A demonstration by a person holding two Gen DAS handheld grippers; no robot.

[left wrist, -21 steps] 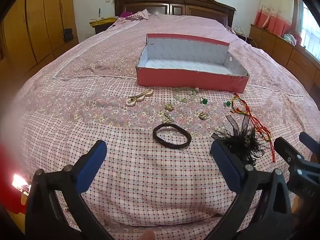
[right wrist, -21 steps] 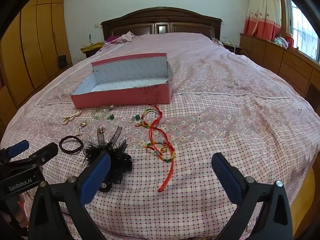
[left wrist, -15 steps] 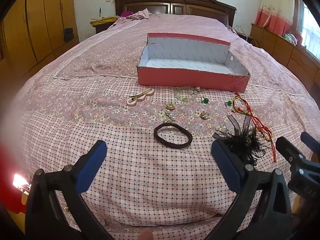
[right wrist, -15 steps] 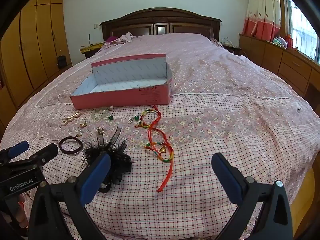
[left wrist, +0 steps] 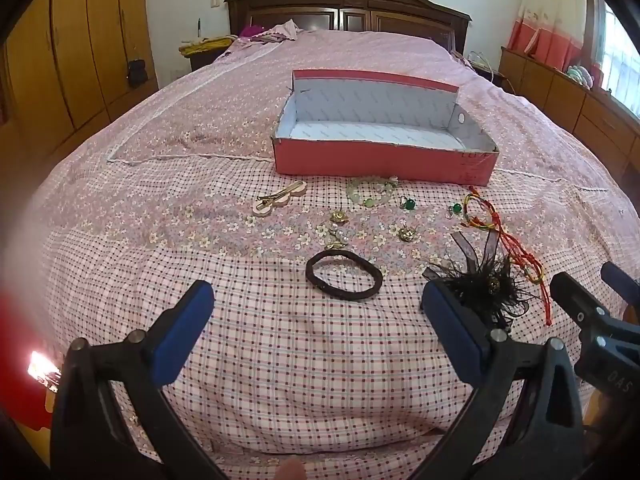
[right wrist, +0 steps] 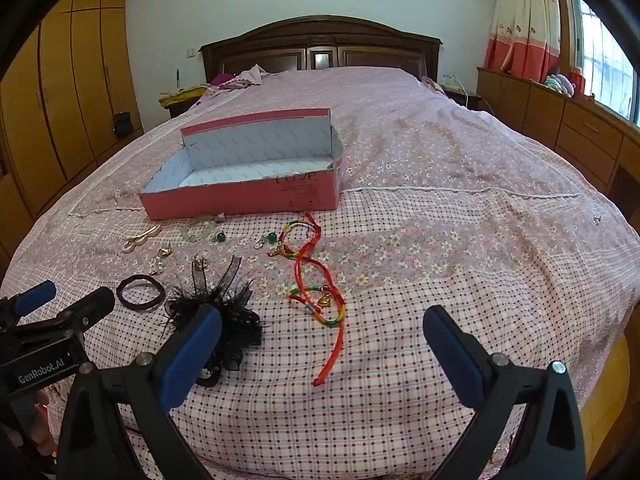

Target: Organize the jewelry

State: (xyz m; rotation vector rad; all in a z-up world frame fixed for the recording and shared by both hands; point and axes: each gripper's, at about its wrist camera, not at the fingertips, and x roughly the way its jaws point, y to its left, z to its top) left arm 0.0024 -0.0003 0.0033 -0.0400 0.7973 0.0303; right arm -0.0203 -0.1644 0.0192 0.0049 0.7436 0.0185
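Note:
An open pink box (left wrist: 384, 162) (right wrist: 240, 200) with a pale blue inside sits on the bed. In front of it lie a brown hair band (left wrist: 344, 275) (right wrist: 141, 292), a black feather clip (left wrist: 484, 286) (right wrist: 224, 316), red braided cords (left wrist: 504, 236) (right wrist: 316, 280), a cream hair clip (left wrist: 278, 200), a pale bead bracelet (left wrist: 370, 194), green earrings (left wrist: 408, 204) and small gold pieces (left wrist: 338, 218). My left gripper (left wrist: 316, 308) is open and empty, just short of the hair band. My right gripper (right wrist: 320, 340) is open and empty over the cords' near end.
The bed has a pink checked and floral cover (left wrist: 280, 340). A dark wooden headboard (right wrist: 320, 48) stands at the far end. Orange wardrobes (right wrist: 72, 92) line the left wall and low cabinets (right wrist: 560, 120) the right. The bed's near edge is just below both grippers.
Both grippers have drifted very slightly over the bed. Both stay open, and nothing on the bed has moved.

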